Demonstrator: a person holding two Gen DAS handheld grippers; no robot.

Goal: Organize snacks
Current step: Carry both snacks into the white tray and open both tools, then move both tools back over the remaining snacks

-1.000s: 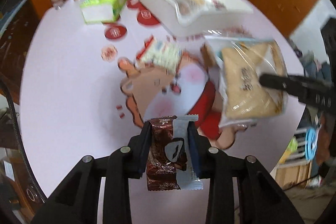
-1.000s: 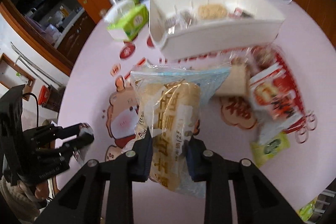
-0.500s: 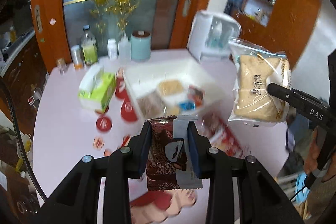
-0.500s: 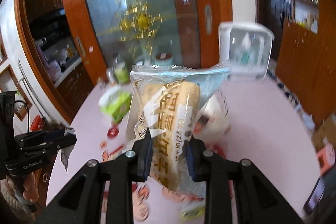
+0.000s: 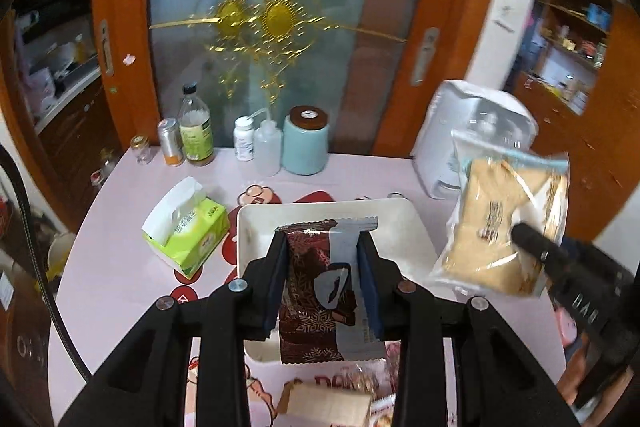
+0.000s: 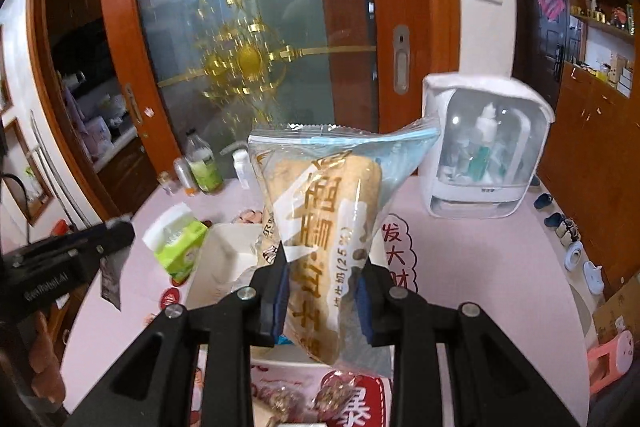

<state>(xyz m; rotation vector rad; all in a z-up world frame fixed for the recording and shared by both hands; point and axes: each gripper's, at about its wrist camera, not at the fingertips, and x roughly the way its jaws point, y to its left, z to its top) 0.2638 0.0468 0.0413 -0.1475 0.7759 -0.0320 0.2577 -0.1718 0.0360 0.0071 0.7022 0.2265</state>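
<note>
My left gripper (image 5: 324, 247) holds a dark red and silver snack bar (image 5: 316, 291) upright above the white tray (image 5: 404, 223); its jaws are opening slightly with the bar still pinched between the pads. My right gripper (image 6: 324, 267) is shut on a clear bag of bread (image 6: 320, 195), lifted over the tray's (image 6: 224, 247) right side. In the left wrist view the bread bag (image 5: 500, 219) hangs right of the tray. In the right wrist view the left gripper (image 6: 120, 231) shows at the left edge. The tray's contents are hidden.
A green tissue box (image 5: 188, 235) sits left of the tray. Bottles (image 5: 196, 135) and a pale blue canister (image 5: 306, 143) line the table's far edge, with a white appliance (image 6: 484, 147) at far right. More snack packets (image 6: 320, 399) lie in front of the tray.
Both grippers have risen from the table and moved forward over the tray, each keeping its snack. The views now look across the table at the glass door instead of down on it.
</note>
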